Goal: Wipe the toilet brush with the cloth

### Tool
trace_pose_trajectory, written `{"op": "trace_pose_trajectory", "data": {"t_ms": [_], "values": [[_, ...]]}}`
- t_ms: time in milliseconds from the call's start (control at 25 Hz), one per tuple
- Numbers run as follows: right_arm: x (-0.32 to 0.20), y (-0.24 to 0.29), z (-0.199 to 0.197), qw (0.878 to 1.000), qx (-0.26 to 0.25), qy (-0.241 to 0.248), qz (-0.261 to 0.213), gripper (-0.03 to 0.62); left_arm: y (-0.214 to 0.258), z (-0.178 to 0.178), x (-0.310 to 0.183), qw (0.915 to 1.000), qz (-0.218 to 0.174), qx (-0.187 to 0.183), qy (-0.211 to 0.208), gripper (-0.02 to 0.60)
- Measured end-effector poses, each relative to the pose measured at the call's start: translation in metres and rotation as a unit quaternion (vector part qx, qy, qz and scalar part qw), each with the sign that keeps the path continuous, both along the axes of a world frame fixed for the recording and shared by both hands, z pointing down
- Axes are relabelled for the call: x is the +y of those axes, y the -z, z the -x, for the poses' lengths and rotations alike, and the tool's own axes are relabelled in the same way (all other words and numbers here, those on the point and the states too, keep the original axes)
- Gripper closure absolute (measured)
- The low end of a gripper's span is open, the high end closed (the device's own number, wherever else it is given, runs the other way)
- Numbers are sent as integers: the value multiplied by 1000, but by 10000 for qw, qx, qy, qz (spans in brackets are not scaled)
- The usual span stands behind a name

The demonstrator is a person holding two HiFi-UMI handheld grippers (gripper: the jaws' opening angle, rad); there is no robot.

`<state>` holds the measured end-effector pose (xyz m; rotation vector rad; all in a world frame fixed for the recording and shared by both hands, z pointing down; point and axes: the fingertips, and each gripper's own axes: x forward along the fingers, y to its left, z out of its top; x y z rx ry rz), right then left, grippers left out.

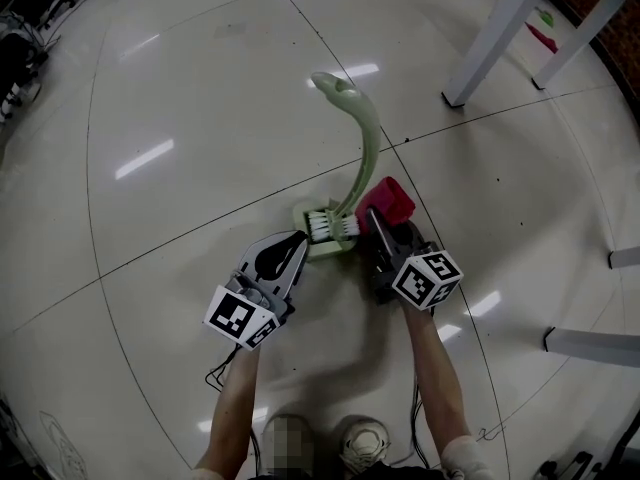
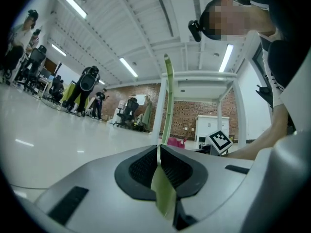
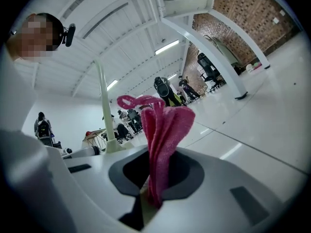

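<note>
Right tongs [image 3: 154, 178] pinch cloth [image 3: 165, 125] (left tongs [image 2: 159, 169]: brush holder [image 1: 325, 251]).

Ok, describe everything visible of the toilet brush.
The toilet brush is pale green, plastic-looking: a long curved handle ending in a hooked tip, white bristles at the bottom, seated in a matching flat base on the floor. The left gripper clamps the base's edge; the red cloth sits beside it.

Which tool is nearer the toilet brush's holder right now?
Left. The left tool is clamped on the left edge of the holder; the right tool, gripping the pink cloth, sits just beside its right side.
</note>
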<state>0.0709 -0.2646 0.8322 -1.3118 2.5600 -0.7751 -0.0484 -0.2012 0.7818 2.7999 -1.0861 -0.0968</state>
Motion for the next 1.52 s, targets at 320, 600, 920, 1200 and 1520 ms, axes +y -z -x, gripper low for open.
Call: {"op": "trace_pose_trajectory", "data": {"t_ms": [320, 600, 920, 1200, 1520], "values": [[31, -4, -7, 9995, 50, -210, 215, 563, 0, 1, 0, 9999, 31, 15, 149, 577], [67, -5, -2, 9994, 84, -155, 302, 563, -1, 2, 0, 9994, 181, 196, 208, 575], [70, 3, -7, 9989, 393, -171, 187, 563, 5, 14, 3, 9992, 146, 365, 77, 552], [83, -5, 11, 9957, 918, -1, 90, 563, -29, -3, 23, 9962, 360, -472, -640, 356], [87, 3, 31, 9922, 1219, 224, -118, 563, -30, -10, 29, 9953, 436, -363, -788, 344]]}}
